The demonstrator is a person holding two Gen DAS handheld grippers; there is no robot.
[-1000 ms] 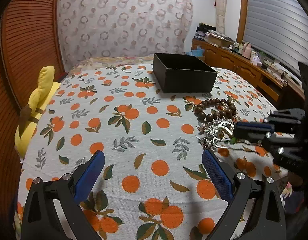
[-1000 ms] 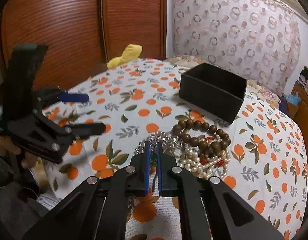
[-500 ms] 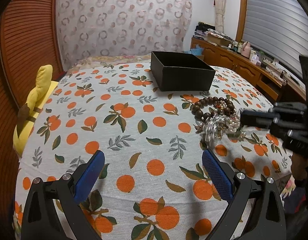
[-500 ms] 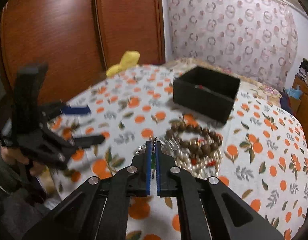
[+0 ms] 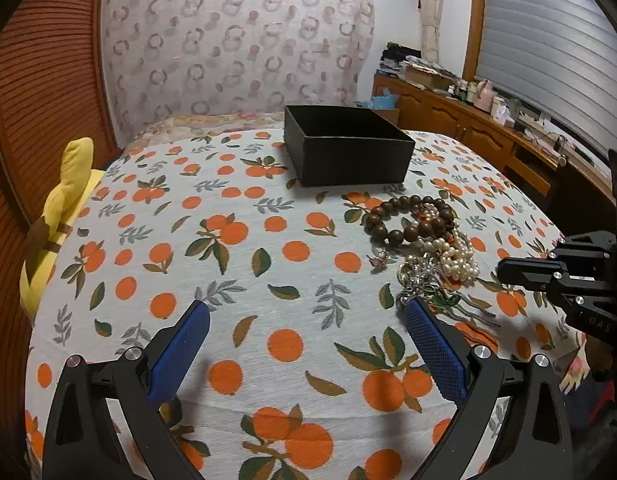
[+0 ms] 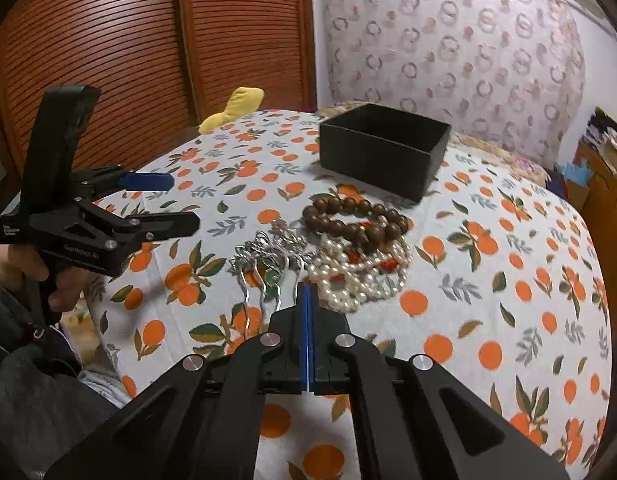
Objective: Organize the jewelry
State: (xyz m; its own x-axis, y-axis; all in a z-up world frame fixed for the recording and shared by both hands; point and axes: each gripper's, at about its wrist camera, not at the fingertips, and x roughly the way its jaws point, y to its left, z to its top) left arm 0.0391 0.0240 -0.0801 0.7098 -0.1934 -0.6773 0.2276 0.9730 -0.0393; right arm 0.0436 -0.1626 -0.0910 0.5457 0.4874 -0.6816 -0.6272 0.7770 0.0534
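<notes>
1. Looking along our right gripper, we see its two blue pads pressed flat together with nothing between them, the tips just short of the jewelry pile.
2. Our left gripper stands wide apart, blue pads spread over bare tablecloth, grasping nothing; in the right wrist view it hangs at the left edge of the table, held by a hand around its handle.
3. We find the jewelry heaped together on the orange-print tablecloth, in front of the black box and apart from it.
4. A wooden bead bracelet lies at the far side of the heap, nearest the box.
5. White pearl strands lie tangled against the bracelet, with small red beads among them.
6. Silver hairpins with ornate heads lie at the left of the pearls in the right wrist view, prongs pointing toward our right gripper.
7. We see the box open-topped; its inside is not visible to us.
8. A yellow plush toy sits at the table's far left edge, beside the slatted wooden doors.
</notes>
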